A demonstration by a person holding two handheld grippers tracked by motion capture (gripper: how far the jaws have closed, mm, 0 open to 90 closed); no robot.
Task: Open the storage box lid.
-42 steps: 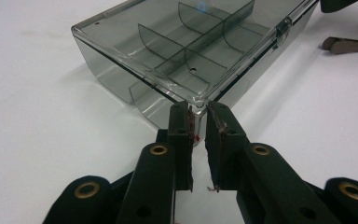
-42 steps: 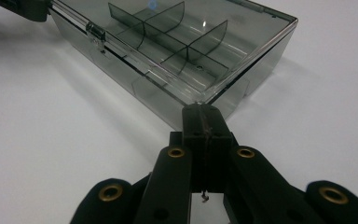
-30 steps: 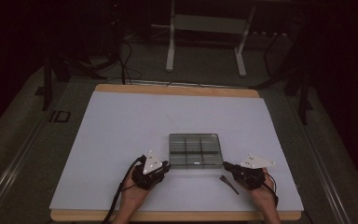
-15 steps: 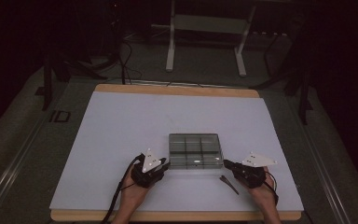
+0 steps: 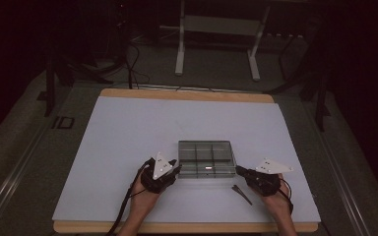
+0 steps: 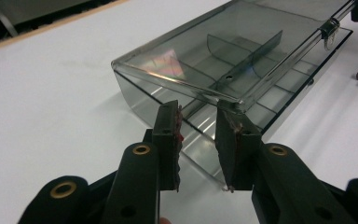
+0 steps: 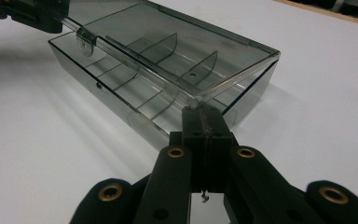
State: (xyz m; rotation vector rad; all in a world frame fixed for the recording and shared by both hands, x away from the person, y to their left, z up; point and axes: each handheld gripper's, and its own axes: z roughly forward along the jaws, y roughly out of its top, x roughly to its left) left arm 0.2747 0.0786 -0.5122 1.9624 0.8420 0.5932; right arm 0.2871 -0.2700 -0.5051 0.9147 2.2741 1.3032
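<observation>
Two grippers are flanking the clear compartment box (image 5: 206,158) from above, while the left gripper (image 6: 198,128) is showing jaws just opening, spread about the box's near corner, and the right gripper (image 7: 205,122) is keeping jaws pressed together against its lid corner.

A clear, smoke-tinted plastic box (image 5: 207,159) lies flat on the white tabletop (image 5: 118,137), toward the near edge and about midway across. It is shallow and rectangular, split by thin dividers into small compartments. Its see-through lid is down, with a small clasp (image 6: 328,31) on the front edge.
</observation>
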